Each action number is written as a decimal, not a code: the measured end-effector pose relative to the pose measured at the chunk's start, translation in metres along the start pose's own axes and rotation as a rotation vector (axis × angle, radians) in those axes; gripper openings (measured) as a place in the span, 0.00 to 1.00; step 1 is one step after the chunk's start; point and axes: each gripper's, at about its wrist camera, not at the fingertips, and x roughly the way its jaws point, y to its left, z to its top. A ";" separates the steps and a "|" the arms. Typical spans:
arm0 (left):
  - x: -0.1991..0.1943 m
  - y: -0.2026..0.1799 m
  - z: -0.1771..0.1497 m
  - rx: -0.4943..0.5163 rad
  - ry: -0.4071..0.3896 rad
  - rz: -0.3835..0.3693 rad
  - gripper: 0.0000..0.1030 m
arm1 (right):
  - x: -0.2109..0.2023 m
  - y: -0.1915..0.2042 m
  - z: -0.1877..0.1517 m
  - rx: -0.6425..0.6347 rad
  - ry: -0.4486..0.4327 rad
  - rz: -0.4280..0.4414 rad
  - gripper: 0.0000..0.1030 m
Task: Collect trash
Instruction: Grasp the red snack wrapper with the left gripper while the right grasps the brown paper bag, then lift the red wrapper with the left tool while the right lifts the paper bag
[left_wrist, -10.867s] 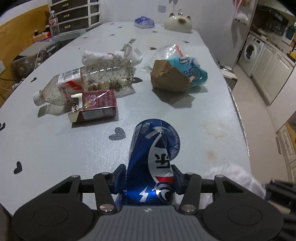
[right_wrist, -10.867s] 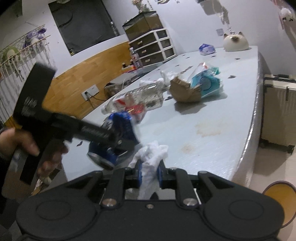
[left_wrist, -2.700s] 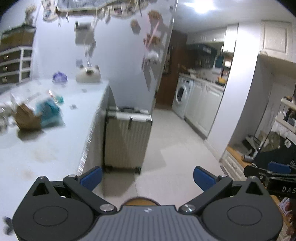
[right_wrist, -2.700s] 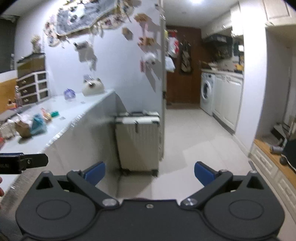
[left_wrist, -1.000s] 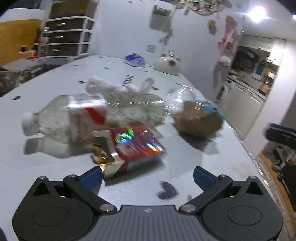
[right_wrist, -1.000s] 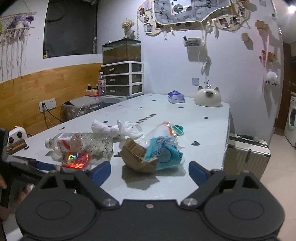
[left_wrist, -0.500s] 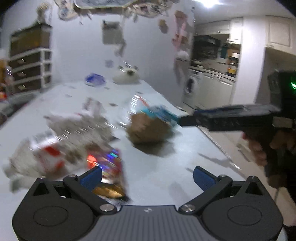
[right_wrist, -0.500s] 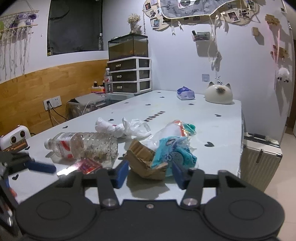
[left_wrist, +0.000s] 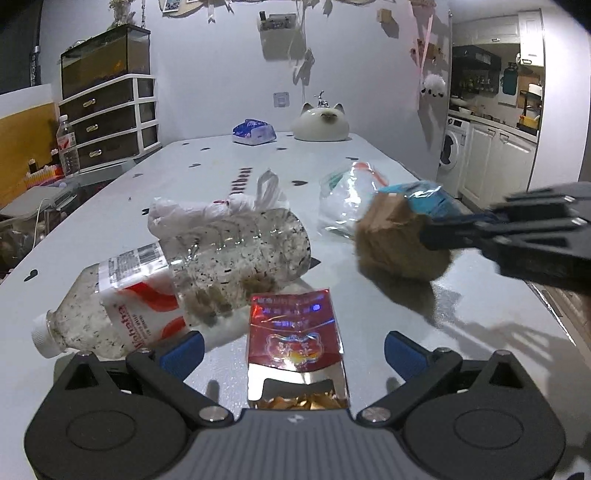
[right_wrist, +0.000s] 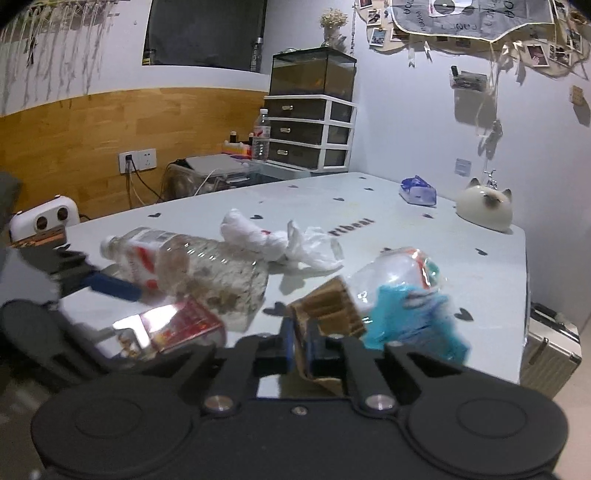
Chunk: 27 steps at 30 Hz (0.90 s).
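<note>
On the pale grey bench (left_wrist: 480, 306), strewn with litter, the right claw (right_wrist: 301, 345) has just been closing and is now clenched on the torn edge of a crumpled brown cardboard scrap (right_wrist: 325, 314), which sits bundled with a teal plastic wrapper (right_wrist: 406, 317) near the bench's right-hand edge. The left claw (left_wrist: 291, 352) is released, its blue pads spread wide on either side of a shiny red foil snack packet (left_wrist: 293, 332) lying torn-end toward the camera, crumbs showing in its mouth. Just behind it lies a clear plastic bottle with a red-and-white label (left_wrist: 177, 277), speckled with grime inside, touching a knotted white plastic bag (left_wrist: 218, 210). The cardboard should be light and fairly stiff, but a torn flap may bend or rip, so a bite deeper into the folded body looks safer. The foil packet will probably be slick, light and crushable; pinching across its flat middle seems best, keeping the open end up so crumbs stay in.
</note>
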 end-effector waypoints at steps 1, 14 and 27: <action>0.001 0.000 0.000 -0.004 0.001 -0.003 0.96 | -0.005 0.001 -0.002 0.010 0.002 0.001 0.03; 0.008 -0.003 -0.008 -0.062 0.012 0.031 0.61 | -0.085 0.032 -0.045 0.127 -0.016 0.125 0.11; -0.018 -0.003 -0.025 -0.113 -0.011 0.025 0.52 | -0.084 0.052 -0.051 -0.168 -0.026 0.034 0.90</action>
